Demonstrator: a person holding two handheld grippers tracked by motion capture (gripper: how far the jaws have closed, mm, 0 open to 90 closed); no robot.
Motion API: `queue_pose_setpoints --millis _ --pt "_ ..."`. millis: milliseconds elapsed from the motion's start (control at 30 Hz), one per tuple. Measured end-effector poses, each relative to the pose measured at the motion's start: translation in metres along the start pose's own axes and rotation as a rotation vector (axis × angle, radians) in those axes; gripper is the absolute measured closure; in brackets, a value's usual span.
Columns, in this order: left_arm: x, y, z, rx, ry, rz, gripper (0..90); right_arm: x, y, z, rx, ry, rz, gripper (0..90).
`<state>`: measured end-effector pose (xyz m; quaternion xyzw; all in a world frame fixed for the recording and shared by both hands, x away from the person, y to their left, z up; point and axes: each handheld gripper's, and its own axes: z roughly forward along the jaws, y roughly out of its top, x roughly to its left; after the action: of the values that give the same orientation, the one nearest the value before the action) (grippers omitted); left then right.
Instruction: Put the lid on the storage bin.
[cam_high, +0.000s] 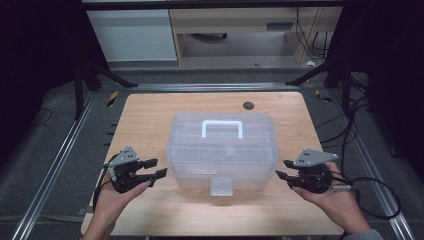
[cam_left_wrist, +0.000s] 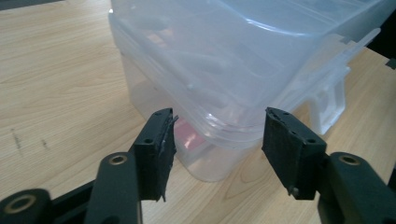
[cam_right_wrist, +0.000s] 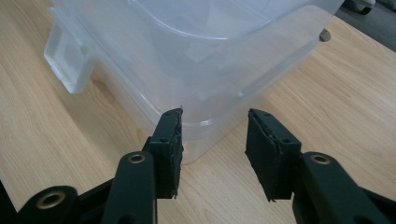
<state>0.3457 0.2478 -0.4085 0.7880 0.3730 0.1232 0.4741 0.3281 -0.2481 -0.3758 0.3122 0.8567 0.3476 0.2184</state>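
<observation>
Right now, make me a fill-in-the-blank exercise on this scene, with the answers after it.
1. The clear box stands on a ____ table.
2. The handle on the box's lid is ____ in colour.
3. The left gripper and the right gripper both have their jaws ____.
4. The latch sits on the side of the box that faces the ____.

Missing words: wooden; white; open; person

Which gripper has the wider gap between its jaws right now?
The left gripper: its own view shows the jaws set farther apart than the right gripper shows in its view. Both point at corners of the clear plastic storage box.
</observation>
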Motion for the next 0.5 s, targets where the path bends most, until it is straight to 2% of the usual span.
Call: queue_pose_setpoints --millis 67,133,300,367,400,433,500 --pt "0.001 0.0 0.0 0.004 0.008 -0.002 39.1 0.0 0.0 0.0 0.002 -0.001 0.002 54.6" --pt "0.005 -0.002 -0.001 0.011 0.022 -0.008 36.5 -0.001 -0.002 0.0 0.003 -0.012 0.001 50.3" --pt "0.012 -0.004 0.0 0.049 0.031 -0.018 27.5 -0.001 -0.005 0.0 0.016 -0.032 0.009 44.2" --pt "0.013 -0.005 0.0 0.049 0.048 -0.018 22.0 -0.001 -0.007 0.0 0.023 -0.04 0.02 40.3" --pt "0.015 -0.005 0.0 0.055 0.058 -0.018 22.0 -0.001 -0.007 0.0 0.023 -0.04 0.02 40.3" --pt "0.017 -0.006 0.0 0.068 0.084 -0.021 17.4 -0.002 -0.01 0.001 0.03 -0.051 0.026 36.4" --pt "0.02 -0.008 0.001 0.081 0.098 -0.027 13.0 -0.003 -0.012 0.002 0.038 -0.061 0.032 33.8"
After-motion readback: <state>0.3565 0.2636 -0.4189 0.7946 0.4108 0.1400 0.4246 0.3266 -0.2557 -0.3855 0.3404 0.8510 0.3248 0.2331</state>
